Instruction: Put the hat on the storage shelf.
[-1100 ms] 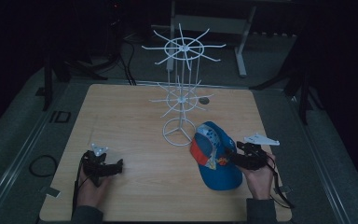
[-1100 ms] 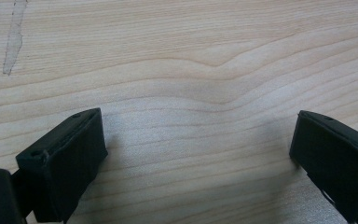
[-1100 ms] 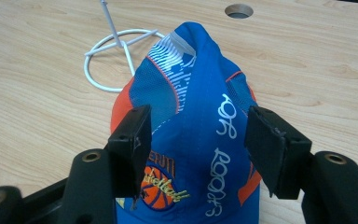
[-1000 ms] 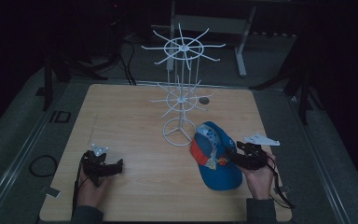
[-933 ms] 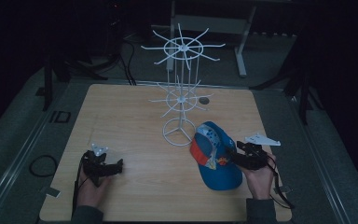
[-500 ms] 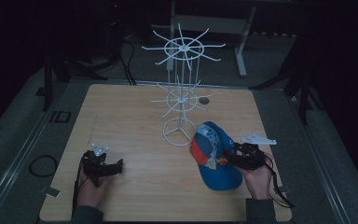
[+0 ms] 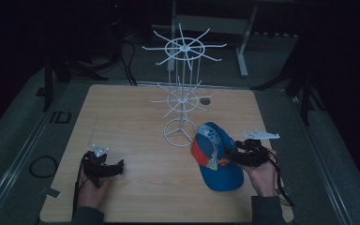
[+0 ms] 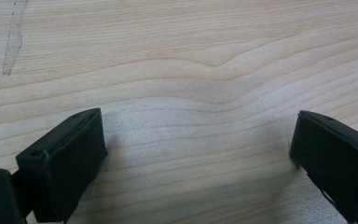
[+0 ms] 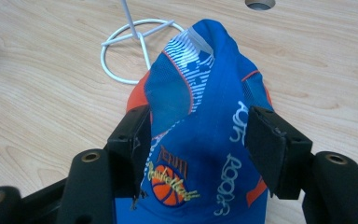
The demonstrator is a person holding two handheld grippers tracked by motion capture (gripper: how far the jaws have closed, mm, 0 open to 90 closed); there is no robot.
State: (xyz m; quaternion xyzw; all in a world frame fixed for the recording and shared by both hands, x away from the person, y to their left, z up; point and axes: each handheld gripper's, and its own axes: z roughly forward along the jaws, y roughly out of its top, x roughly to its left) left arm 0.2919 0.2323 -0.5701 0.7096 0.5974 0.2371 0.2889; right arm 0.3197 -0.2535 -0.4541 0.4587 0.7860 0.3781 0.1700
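A blue cap (image 7: 218, 159) with orange trim and a basketball logo lies on the wooden table (image 7: 122, 117) at the front right, just by the base of a white wire rack (image 7: 183, 101). My right gripper (image 7: 229, 154) comes at it from the right. In the right gripper view its jaws press the bunched crown of the cap (image 9: 200, 116) from both sides, so the right gripper (image 9: 196, 126) is shut on it. My left gripper (image 7: 119, 166) rests at the front left. There the left gripper (image 8: 198, 140) is open over bare wood.
The wire rack has two tiers of spokes, and its ring base (image 9: 135, 42) sits just beyond the cap. A round hole (image 7: 205, 100) lies in the table behind the rack. Dark floor, cables and table legs surround the table.
The right gripper has edged slightly left, further onto the cap. The left gripper has not moved.
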